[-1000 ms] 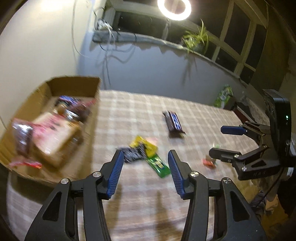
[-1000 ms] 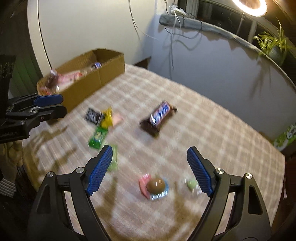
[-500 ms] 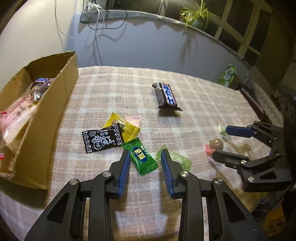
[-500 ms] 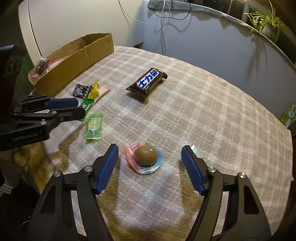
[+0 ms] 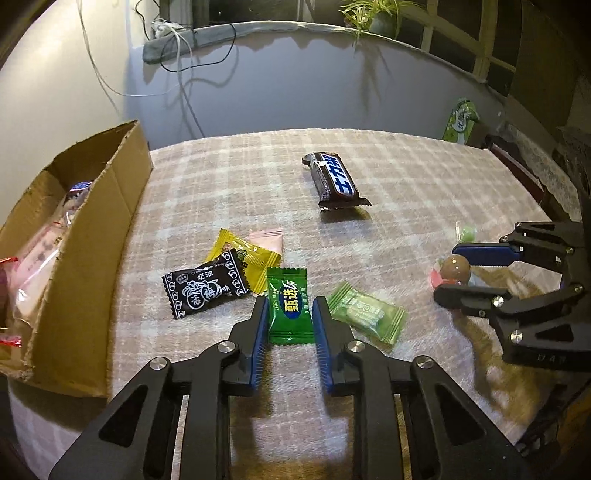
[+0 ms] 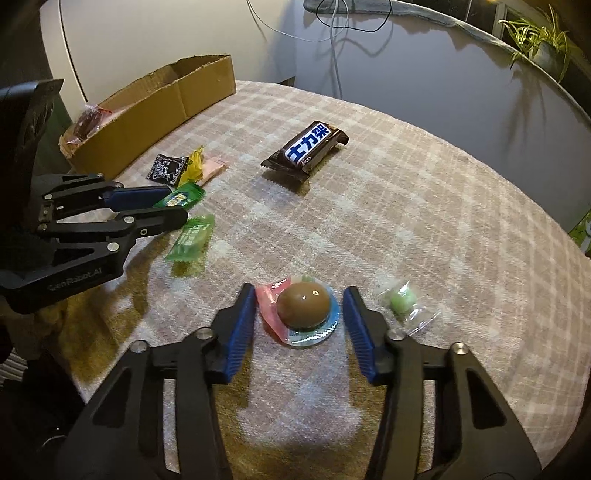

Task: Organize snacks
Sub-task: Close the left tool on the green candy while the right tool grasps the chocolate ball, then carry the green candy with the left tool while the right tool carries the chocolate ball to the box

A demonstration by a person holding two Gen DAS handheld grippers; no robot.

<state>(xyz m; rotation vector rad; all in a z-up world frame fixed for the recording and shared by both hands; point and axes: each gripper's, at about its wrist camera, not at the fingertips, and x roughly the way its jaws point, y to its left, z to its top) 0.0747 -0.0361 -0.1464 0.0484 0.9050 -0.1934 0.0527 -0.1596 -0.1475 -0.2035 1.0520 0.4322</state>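
Observation:
My left gripper (image 5: 289, 317) is open, its fingers on either side of a dark green candy packet (image 5: 287, 304) that lies on the checked tablecloth. My right gripper (image 6: 300, 314) is open around a brown egg-shaped sweet (image 6: 303, 303) in a pink and blue wrapper. A black packet (image 5: 205, 286), a yellow packet (image 5: 245, 260), a pink packet (image 5: 266, 240) and a light green packet (image 5: 364, 312) lie near the left gripper. A brown chocolate bar (image 5: 334, 181) lies farther back. A cardboard box (image 5: 79, 236) with snacks in it stands at the left.
A small green sweet in clear wrap (image 6: 404, 300) lies right of the right gripper. The box also shows in the right wrist view (image 6: 155, 110). A wall with hanging cables and a potted plant (image 5: 373, 14) stand behind the table. A green bag (image 5: 460, 120) is at the far right.
Both grippers have come down and forward. The left fingers have narrowed around the dark green packet. The right fingers have narrowed around the brown sweet.

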